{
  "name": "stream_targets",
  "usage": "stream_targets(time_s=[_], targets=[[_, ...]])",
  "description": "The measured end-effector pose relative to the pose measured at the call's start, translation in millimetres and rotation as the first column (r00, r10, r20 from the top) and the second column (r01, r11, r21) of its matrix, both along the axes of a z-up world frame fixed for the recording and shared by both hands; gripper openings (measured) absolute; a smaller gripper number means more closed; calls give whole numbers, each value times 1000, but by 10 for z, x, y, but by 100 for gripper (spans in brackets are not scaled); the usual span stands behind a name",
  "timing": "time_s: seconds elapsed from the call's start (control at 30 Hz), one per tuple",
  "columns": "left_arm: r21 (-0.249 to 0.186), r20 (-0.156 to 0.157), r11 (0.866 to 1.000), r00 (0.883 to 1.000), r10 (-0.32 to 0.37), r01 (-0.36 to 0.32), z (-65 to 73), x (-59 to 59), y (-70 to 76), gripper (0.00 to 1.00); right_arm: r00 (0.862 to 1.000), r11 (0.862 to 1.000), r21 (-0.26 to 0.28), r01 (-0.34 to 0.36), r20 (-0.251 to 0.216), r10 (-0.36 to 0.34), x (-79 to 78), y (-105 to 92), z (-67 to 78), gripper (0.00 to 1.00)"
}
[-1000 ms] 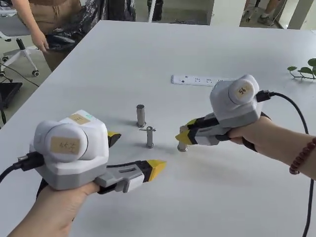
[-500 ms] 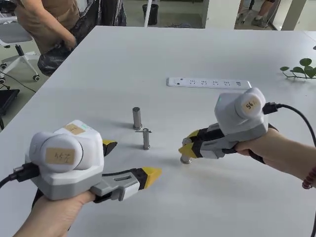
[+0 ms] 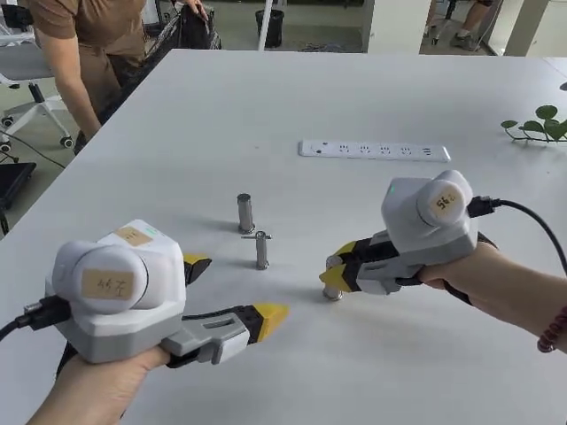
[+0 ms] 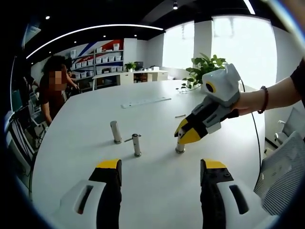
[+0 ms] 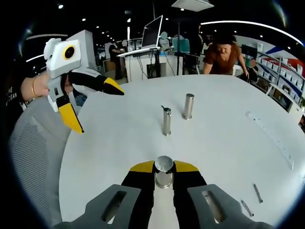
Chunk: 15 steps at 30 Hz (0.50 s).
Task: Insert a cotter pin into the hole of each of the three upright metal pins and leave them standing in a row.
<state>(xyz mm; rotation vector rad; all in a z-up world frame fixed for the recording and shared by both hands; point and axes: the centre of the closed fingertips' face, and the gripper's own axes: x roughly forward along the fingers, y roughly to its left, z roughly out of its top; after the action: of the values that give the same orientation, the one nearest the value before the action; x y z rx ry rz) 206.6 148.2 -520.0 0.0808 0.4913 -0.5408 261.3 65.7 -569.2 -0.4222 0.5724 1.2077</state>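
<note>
Three uprights on the white table (image 3: 266,115): my right gripper (image 3: 337,268) is clamped on the nearest metal pin (image 3: 332,292). The middle metal pin (image 3: 262,251) carries one cotter pin (image 3: 259,235) through its top, and the far metal pin (image 3: 245,213) is bare. My left gripper (image 3: 236,286) hovers, jaws spread, holding nothing. Two thin loose pins (image 5: 257,193) lie apart on the table.

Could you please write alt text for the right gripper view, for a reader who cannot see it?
The right gripper clamps an upright metal pin on a white table. Beyond stand a middle pin with a cotter pin through it and a far pin; the left gripper hangs open at upper left.
</note>
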Motion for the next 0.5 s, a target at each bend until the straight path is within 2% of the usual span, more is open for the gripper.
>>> stream_targets(time_s=[0.5], targets=[[-4,-1,1000,1000,-3,3,9,-30,-11,66,1000,1000,4,26,14,-26,-34,-27,-17,9]])
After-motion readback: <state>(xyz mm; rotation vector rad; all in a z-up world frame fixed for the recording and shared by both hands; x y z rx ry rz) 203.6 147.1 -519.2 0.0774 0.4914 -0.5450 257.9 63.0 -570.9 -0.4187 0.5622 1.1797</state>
